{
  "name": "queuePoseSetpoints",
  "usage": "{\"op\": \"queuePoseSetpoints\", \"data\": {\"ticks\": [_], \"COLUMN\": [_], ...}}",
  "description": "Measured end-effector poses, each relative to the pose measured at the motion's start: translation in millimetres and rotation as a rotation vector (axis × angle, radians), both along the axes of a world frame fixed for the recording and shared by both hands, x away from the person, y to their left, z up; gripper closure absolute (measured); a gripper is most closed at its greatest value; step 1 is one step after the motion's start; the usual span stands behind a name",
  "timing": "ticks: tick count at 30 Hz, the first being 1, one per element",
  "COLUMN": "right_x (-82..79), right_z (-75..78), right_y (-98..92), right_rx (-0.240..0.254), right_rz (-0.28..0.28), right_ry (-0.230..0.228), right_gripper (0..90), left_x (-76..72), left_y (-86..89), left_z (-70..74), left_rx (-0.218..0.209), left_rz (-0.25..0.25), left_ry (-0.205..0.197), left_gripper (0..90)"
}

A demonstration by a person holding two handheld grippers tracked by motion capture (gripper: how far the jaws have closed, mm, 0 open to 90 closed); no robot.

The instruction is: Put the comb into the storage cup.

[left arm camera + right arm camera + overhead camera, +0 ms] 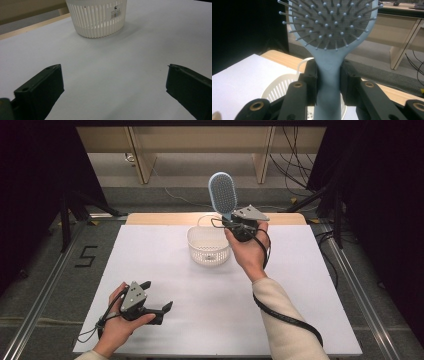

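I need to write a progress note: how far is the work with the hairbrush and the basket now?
Done: the right gripper has the blue hairbrush clamped by its handle, raised upright above the table. In hand: it is held beside the white basket, over its far rim. Left: probably lowering it in; the brush is not yet inside. The left gripper rests open, empty.

Open tabletop [200, 310] before basket [208, 251]

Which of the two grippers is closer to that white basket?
Right. The right gripper, clamped on the blue hairbrush, is just above the white basket. The left gripper sits open near the table's front edge, well apart.
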State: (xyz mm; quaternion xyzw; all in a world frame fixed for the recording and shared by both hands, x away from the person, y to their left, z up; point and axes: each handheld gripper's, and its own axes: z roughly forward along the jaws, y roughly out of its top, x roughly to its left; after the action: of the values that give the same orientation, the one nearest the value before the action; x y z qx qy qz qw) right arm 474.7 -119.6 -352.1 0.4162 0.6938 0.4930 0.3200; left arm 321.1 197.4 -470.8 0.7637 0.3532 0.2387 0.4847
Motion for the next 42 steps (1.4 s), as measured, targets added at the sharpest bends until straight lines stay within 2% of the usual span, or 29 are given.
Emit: {"op": "queuePoseSetpoints", "data": {"ticks": [42], "right_x": [11.4], "right_z": [1.6], "right_y": [7.0], "right_rx": [-0.006], "right_rz": [-0.007], "right_ry": [0.001], "right_gripper": [70.6], "left_x": [0.1], "left_y": [-0.2], "left_z": [-0.1], "left_rx": [-0.004], "left_rz": [0.0], "left_ry": [-0.001], "left_gripper": [0.7]}}
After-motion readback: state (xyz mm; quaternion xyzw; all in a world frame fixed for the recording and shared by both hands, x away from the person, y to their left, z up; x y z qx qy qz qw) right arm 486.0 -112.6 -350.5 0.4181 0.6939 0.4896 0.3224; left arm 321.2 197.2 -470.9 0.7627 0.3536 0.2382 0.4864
